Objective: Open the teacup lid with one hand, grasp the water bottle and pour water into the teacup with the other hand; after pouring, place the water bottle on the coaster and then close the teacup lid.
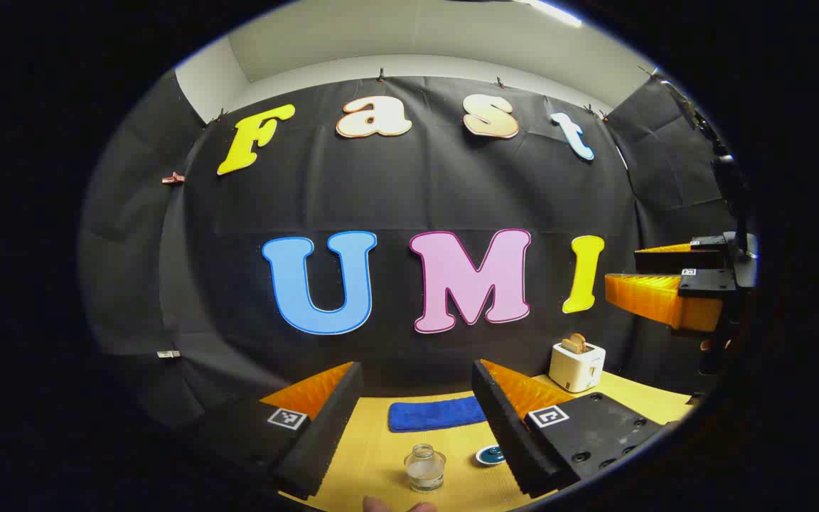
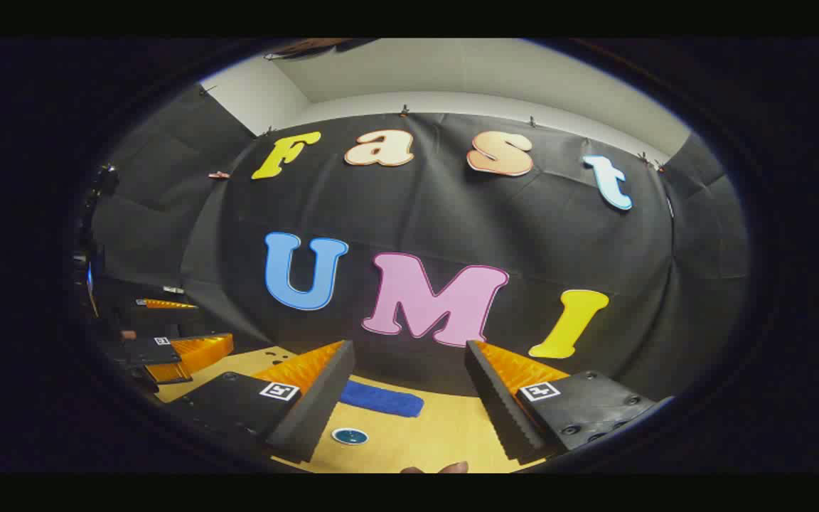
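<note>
The teacup (image 1: 425,467), a small clear glass jar shape, stands on the yellow bench (image 1: 381,455) between the fingers of the left hand-held gripper (image 1: 416,419), which is spread wide and holds nothing. A round teal coaster (image 1: 489,455) lies just beside it, a blue cloth (image 1: 434,414) behind, a white toaster (image 1: 576,365) farther back. The right hand-held gripper (image 2: 409,405) also gapes wide, empty. No readable labels.
</note>
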{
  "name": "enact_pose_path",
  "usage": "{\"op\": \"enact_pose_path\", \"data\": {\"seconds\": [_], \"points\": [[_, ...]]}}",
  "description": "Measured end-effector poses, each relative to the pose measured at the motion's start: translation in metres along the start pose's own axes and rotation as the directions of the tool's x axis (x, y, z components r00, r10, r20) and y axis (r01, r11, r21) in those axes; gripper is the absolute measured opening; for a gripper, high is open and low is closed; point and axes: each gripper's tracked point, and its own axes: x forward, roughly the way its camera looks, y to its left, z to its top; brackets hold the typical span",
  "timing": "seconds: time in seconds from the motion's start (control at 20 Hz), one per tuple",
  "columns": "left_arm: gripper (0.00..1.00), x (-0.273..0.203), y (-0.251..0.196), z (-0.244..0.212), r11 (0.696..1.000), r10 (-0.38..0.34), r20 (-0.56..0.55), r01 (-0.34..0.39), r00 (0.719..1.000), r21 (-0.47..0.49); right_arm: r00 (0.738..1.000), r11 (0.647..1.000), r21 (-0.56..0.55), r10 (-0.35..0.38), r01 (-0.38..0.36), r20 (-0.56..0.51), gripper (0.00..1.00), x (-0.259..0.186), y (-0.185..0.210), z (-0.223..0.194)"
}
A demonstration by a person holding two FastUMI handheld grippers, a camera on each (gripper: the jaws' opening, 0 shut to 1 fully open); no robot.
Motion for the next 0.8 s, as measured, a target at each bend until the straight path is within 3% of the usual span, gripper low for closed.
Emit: {"op": "enact_pose_path", "data": {"seconds": [0.8], "points": [[0.96,-0.0011,-0.0006,-0.0058,1.0,-0.006,-0.015,0.006,1.0,0.021,1.0,1.0,0.011,-0.001,0.002,-0.008,0.96,0.0018,0.0003,-0.0055]]}}
